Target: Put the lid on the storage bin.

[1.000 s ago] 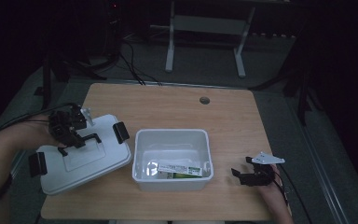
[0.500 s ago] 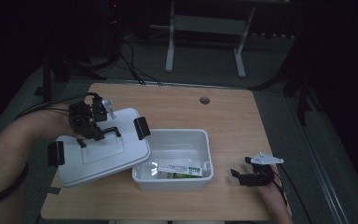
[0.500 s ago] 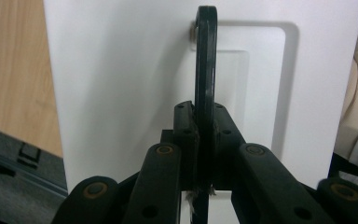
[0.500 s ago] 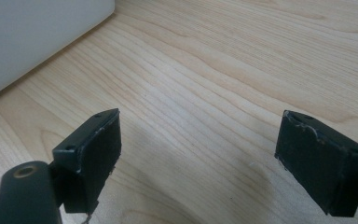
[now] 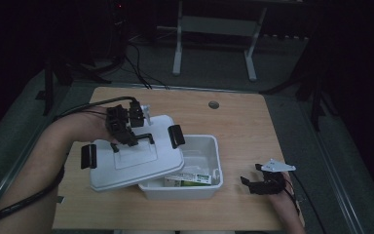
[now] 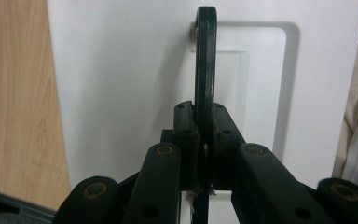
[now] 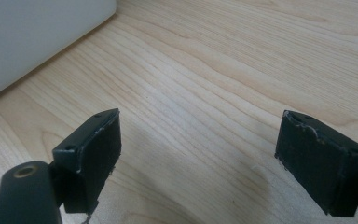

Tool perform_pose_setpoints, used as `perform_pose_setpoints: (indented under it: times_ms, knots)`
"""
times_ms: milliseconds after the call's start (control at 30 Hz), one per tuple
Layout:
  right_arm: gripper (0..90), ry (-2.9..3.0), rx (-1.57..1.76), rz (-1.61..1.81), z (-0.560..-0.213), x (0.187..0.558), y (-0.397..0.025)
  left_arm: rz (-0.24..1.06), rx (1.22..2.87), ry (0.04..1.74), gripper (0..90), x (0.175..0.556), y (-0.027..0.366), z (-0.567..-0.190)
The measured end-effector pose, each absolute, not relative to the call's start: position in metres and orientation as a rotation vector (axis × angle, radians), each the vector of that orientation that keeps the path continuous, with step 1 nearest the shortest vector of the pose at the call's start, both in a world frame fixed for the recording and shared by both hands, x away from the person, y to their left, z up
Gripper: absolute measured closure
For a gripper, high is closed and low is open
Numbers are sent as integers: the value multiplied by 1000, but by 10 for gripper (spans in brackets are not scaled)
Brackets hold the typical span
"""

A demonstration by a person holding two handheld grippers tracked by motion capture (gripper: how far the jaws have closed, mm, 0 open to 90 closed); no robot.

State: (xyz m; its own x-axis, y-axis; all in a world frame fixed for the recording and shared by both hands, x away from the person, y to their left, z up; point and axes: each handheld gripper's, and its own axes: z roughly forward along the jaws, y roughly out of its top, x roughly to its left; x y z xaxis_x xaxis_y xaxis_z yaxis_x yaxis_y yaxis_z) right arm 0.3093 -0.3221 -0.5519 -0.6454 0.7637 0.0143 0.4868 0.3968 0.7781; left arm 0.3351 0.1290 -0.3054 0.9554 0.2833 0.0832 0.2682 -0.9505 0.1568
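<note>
Left gripper [image 5: 126, 134] is clamped on the black handle [image 6: 205, 70] of the white lid [image 5: 134, 158]; in the left gripper view both jaws press flat against the handle from either side, no gap. The lid is tilted and held up over the left part of the white bin [image 5: 195, 170], its right edge overlapping the bin's left rim. Cannot tell whether the lid touches the rim. Black latch clips [image 5: 176, 136] sit at the lid's two ends, one over the bin, the other [image 5: 88, 156] out to the bin's left.

The bin sits on the wooden table [image 5: 243, 126], near its front edge. Inside the bin, against its front wall, lies a green-and-white box [image 5: 190, 180]; label too small to read.

Right gripper [image 5: 263, 184] rests low over the table just right of the bin, clear of it. In the right gripper view its jaws stand wide apart with bare wood between them, nothing gripped; the bin's wall [image 7: 37, 42] shows at upper left of that view.

A small round grommet [image 5: 214, 104] sits in the table behind the bin, near the far edge.
</note>
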Motion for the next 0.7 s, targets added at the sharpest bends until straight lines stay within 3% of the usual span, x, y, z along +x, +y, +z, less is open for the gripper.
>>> perform_pose_setpoints:
  times_ms: [700]
  knots:
    - [139, 2323, 1085, 1132, -553, 309, -323, 146, 3010, 233, 839, 345, 54, -313]
